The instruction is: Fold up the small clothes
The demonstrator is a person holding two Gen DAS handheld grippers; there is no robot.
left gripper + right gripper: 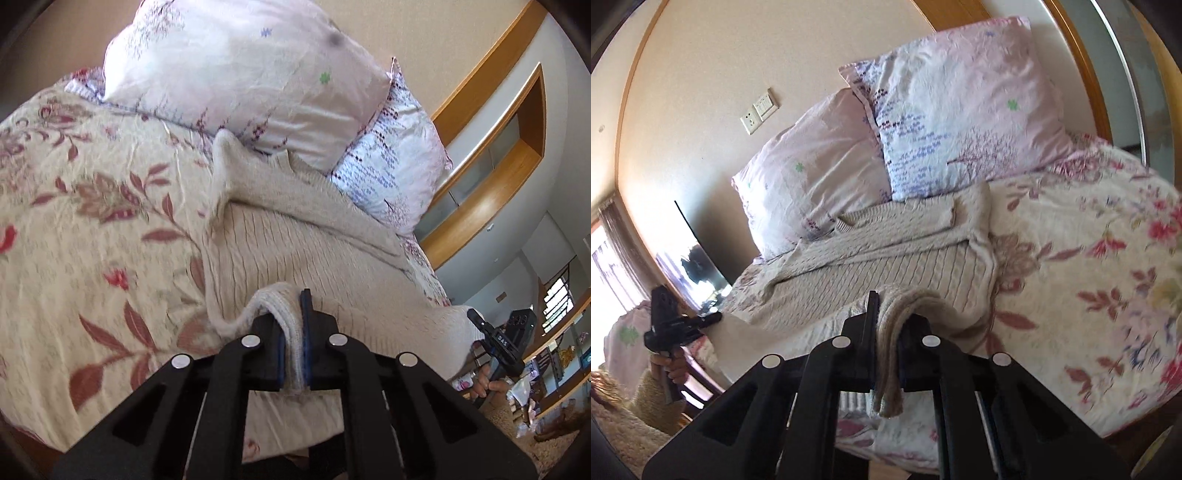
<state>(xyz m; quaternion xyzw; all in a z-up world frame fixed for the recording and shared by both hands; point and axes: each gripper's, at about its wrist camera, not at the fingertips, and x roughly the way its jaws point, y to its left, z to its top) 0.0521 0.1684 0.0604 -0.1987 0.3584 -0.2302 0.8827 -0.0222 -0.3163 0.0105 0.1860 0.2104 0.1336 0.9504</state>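
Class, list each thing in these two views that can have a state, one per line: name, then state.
Left gripper: shut on the sweater's ribbed hem.
Right gripper: shut on the sweater's hem.
Sweater: lying on the bedspread, sleeves folded across its body, near hem lifted.
Pillows: propped against the wall.
Bedspread: spread out, lightly wrinkled.

One sweater [295,251], two pillows [236,74], two grippers [293,343].

Sweater hem [293,354] hidden between claw pads.

A beige cable-knit sweater [295,251] lies flat on the bed, sleeves folded across it, hem edge lifted and bunched.
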